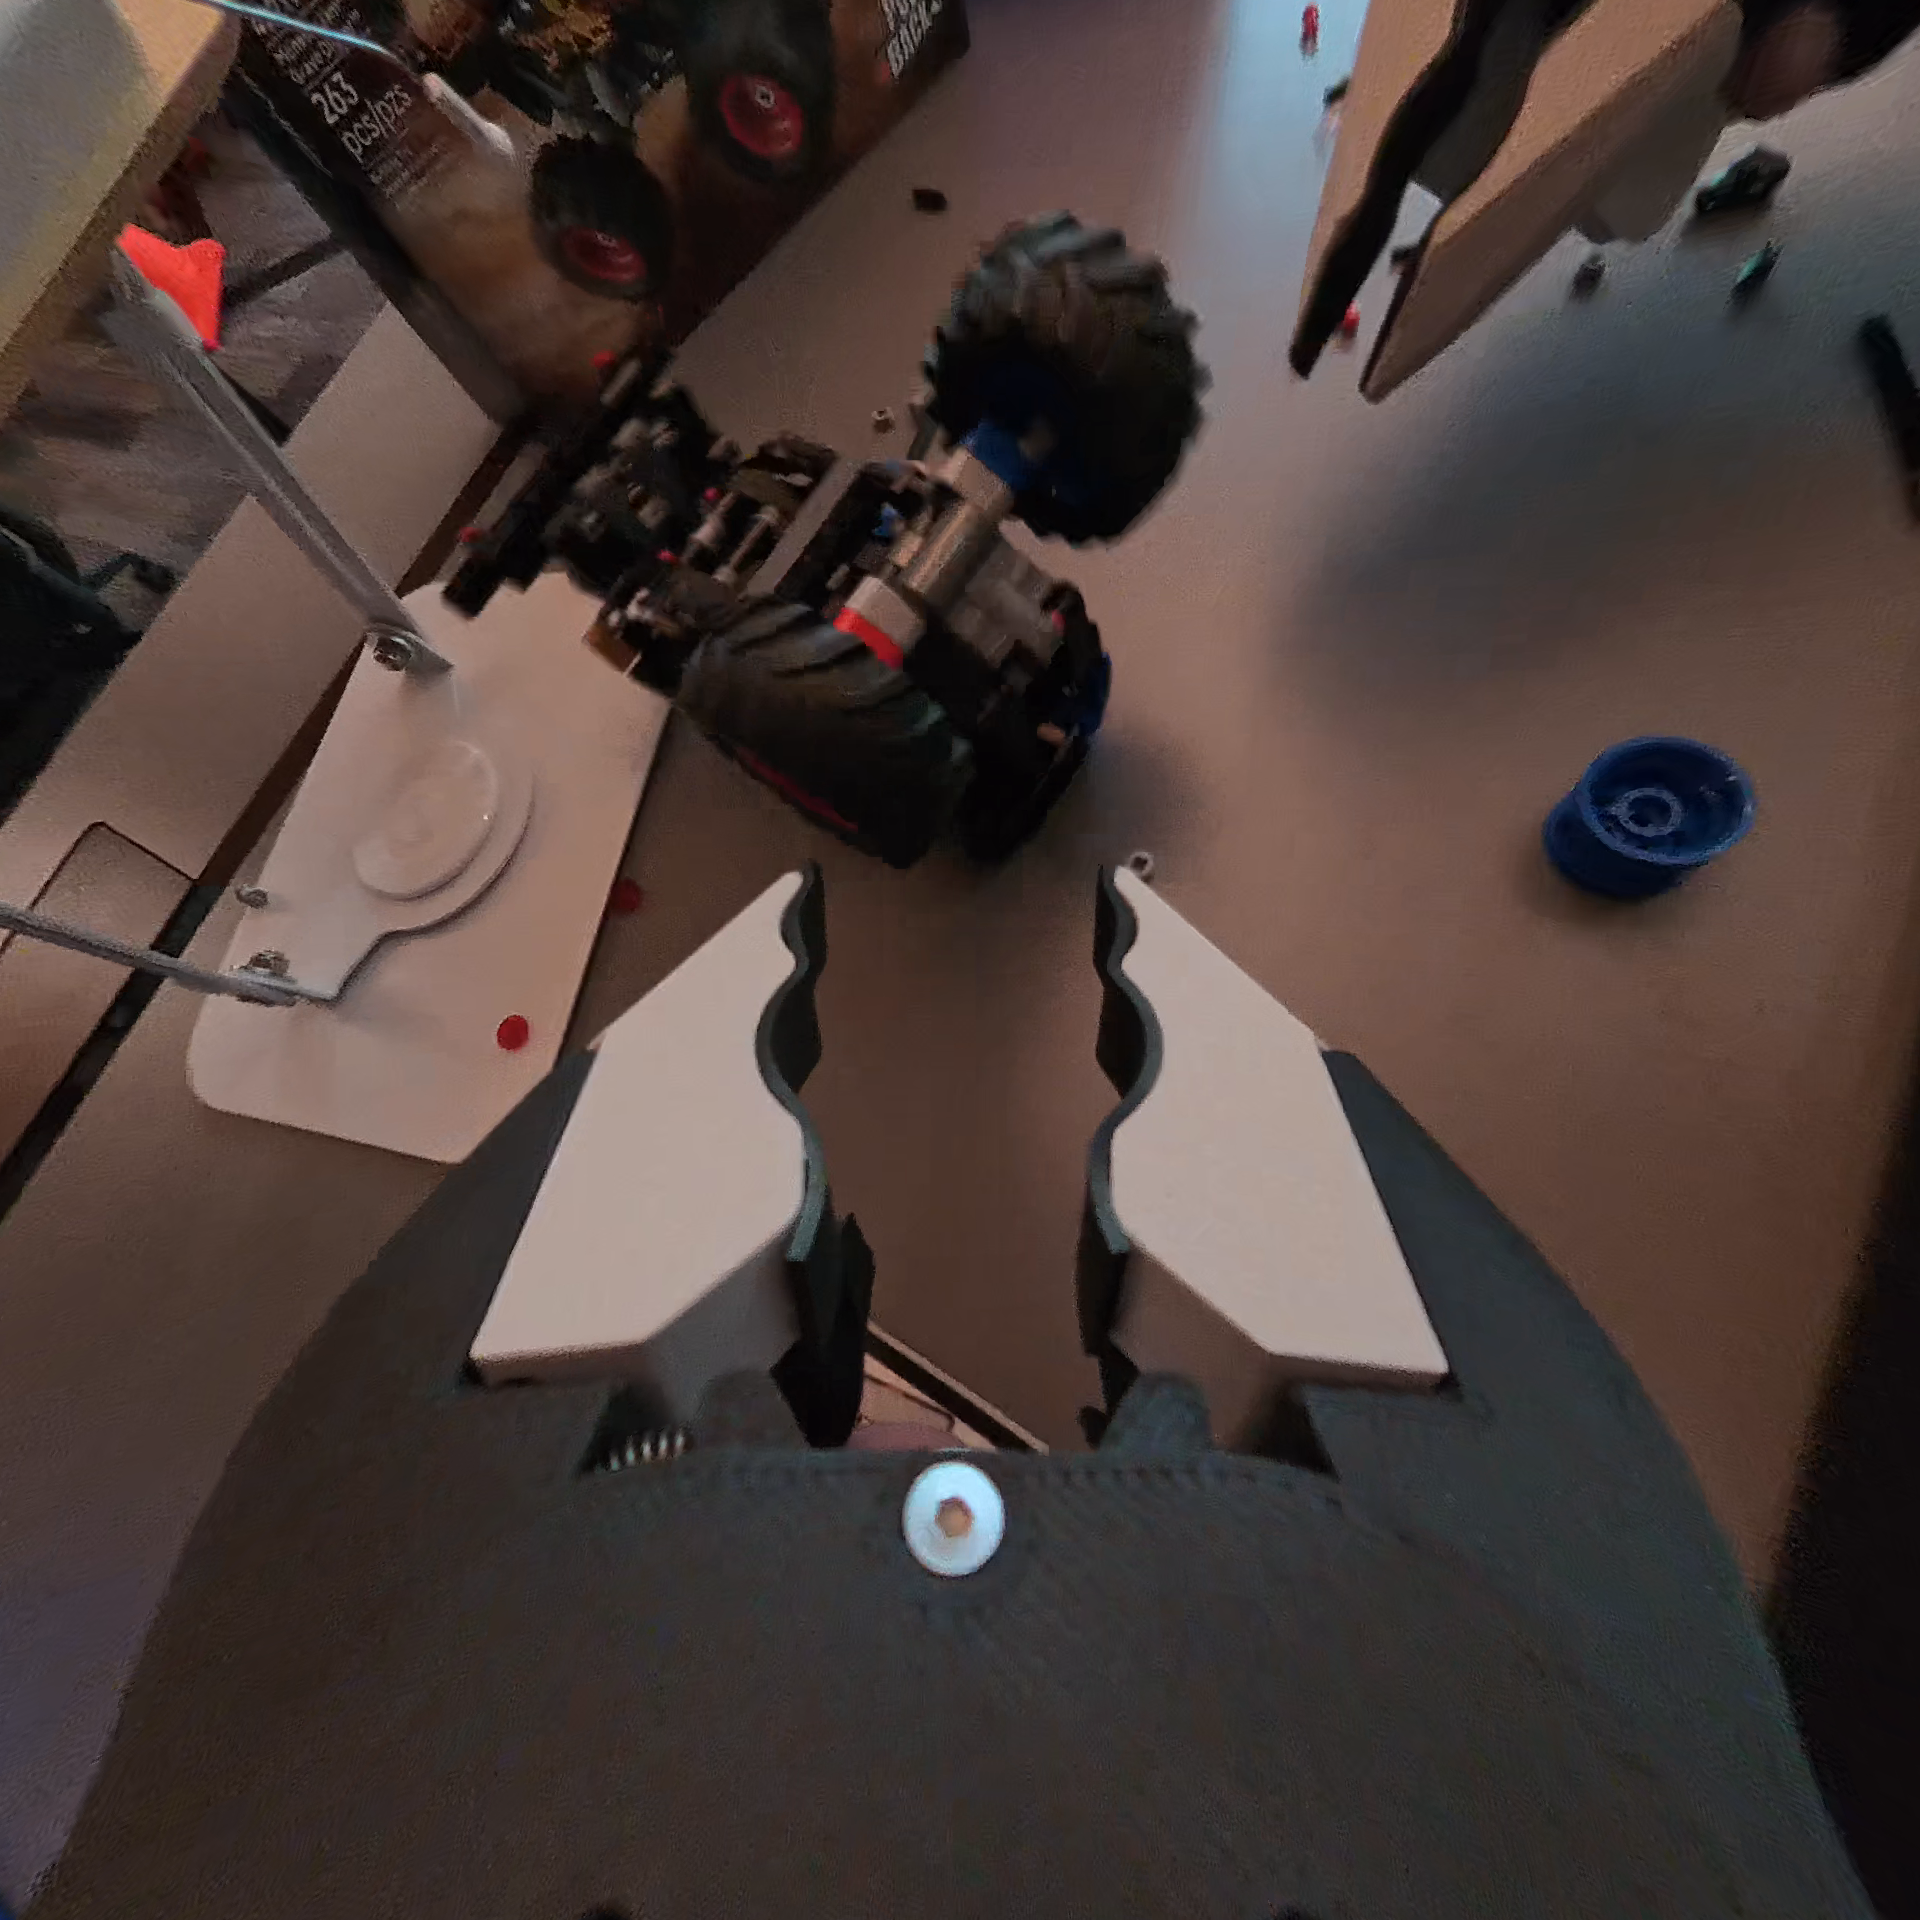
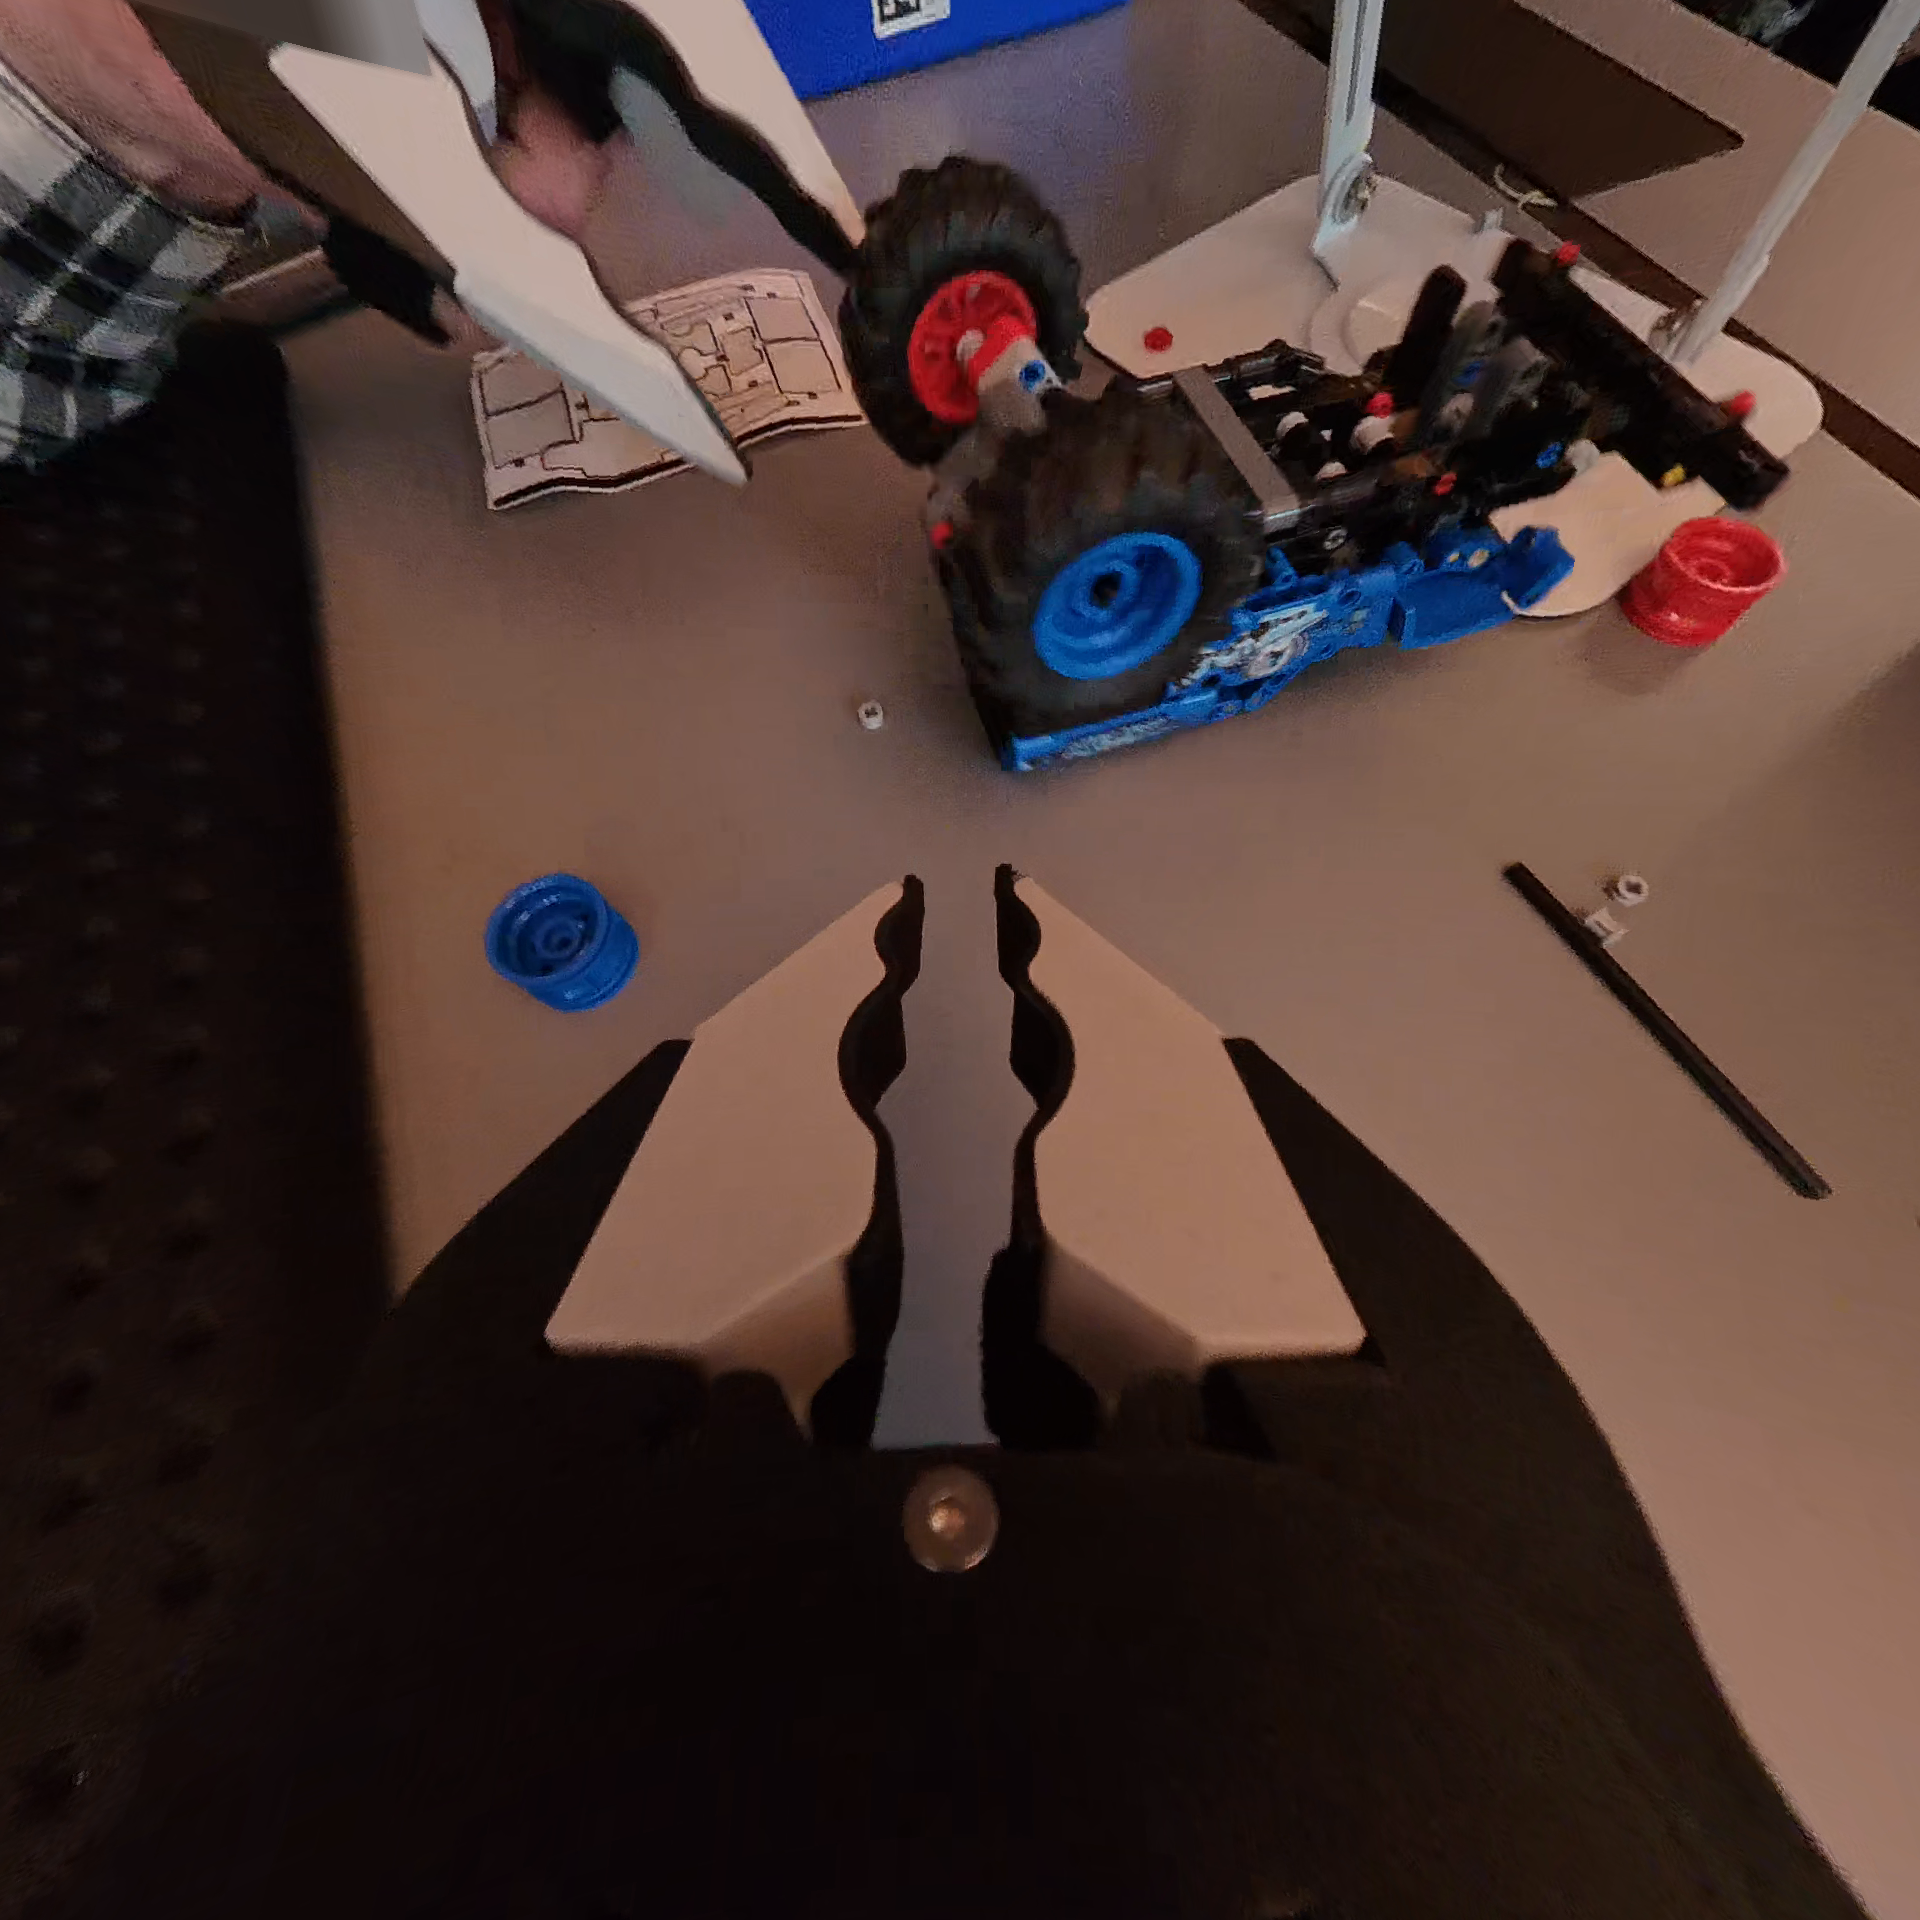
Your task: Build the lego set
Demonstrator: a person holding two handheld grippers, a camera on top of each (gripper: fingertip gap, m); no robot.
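Left wrist view: the left tongs [image 1: 961, 883] hang spread and empty just short of the half-built truck [image 1: 831, 582], which lies tipped on its side on the tabletop [image 1: 1351, 1039]; a loose blue wheel hub [image 1: 1650, 816] sits well to the right.

Right wrist view: the right tongs [image 2: 958, 881] stand narrowly parted, holding nothing, with that blue wheel hub [image 2: 561, 940] near their left. Judging by this, the hub comes next: grip across its rim, squarely.

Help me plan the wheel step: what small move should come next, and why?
Probably move the right gripper left to the loose blue rim. Its jaws are slightly apart and hold nothing, the rim lies free on the table, and the truck carries only two wheels.
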